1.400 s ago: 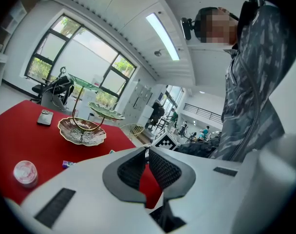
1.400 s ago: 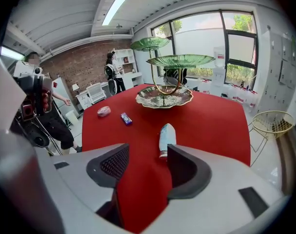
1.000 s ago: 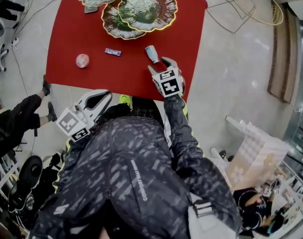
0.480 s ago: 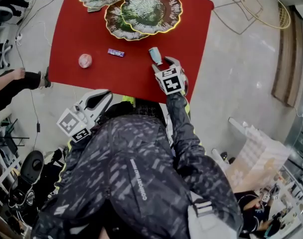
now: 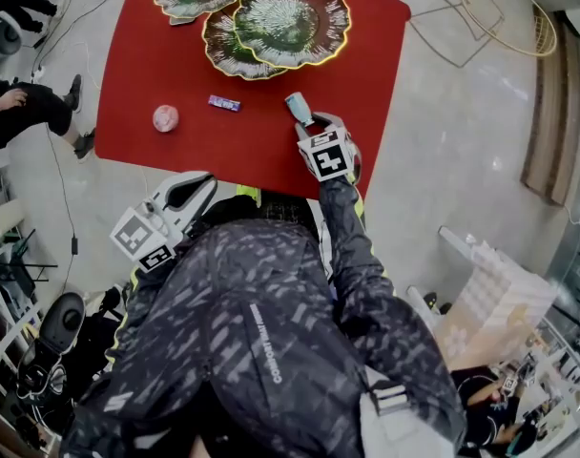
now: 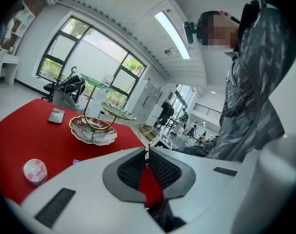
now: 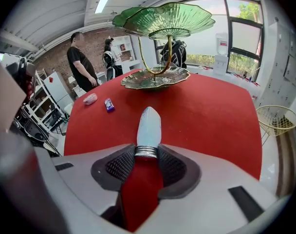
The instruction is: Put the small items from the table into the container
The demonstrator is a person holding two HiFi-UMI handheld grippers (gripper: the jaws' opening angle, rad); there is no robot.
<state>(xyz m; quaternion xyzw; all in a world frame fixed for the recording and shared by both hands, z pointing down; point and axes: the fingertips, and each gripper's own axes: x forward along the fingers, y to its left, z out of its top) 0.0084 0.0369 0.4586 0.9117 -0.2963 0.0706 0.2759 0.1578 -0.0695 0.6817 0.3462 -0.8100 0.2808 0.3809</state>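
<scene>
The left tool (image 6: pixel 146 150) is held clenched and empty off the near left corner of the worktop (image 5: pixel 271 151), with the pink round item (image 5: pixel 165 117) by the left edge and the purple wrapper (image 5: pixel 224 104) toward the middle not yet taken. Near the near edge, right of the middle, the silver collar of the pale blue bulb (image 7: pixel 149 126) is being closed on by the right tool (image 7: pixel 147 152). The grip should be settled squarely there before lifting toward the tiered leaf dish (image 5: pixel 292 17) at the far edge, as the smooth tapered body may slip. What the pink item and wrapper contain cannot be made out, and the dish's far-left leaf is cut off in the head view.
</scene>
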